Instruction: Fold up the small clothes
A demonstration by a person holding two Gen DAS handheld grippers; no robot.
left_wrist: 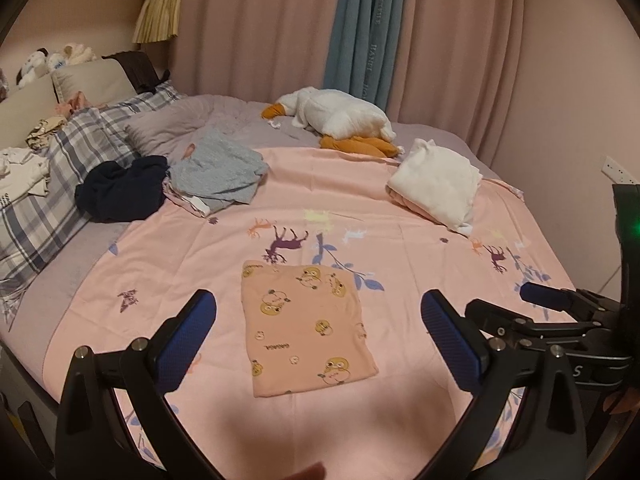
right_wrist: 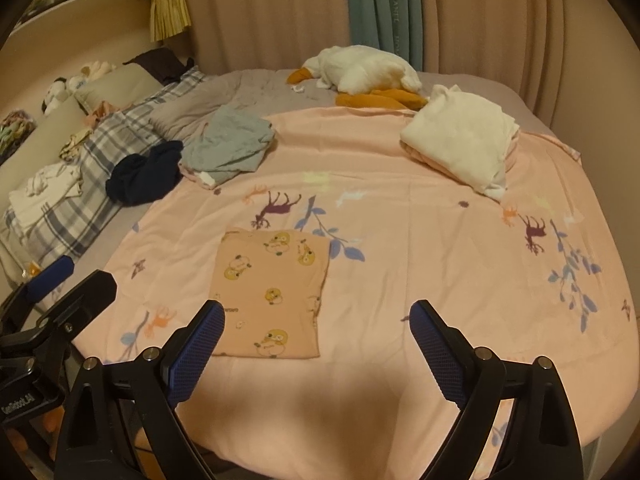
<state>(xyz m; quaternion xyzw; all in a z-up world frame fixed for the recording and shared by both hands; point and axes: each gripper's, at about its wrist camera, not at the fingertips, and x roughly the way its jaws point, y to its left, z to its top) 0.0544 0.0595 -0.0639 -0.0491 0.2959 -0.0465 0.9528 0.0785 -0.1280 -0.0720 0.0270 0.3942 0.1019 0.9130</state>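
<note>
A small pink garment with yellow cartoon prints [left_wrist: 304, 328] lies folded into a flat rectangle on the pink bedsheet [left_wrist: 420, 240]; it also shows in the right wrist view [right_wrist: 272, 292]. My left gripper [left_wrist: 318, 314] is open and empty, held just above the near end of the garment. My right gripper [right_wrist: 316, 324] is open and empty, with the garment just ahead and left of its middle. The right gripper shows at the right edge of the left wrist view [left_wrist: 508, 300], and the left gripper at the left edge of the right wrist view [right_wrist: 76, 276].
A folded white garment [left_wrist: 436, 180] lies far right. A grey garment [left_wrist: 220, 172] and a dark navy one [left_wrist: 124, 188] lie far left beside a plaid pillow [left_wrist: 60, 184]. A white plush goose [left_wrist: 340, 116] lies by the curtains. More clothes [left_wrist: 20, 168] sit at the headboard.
</note>
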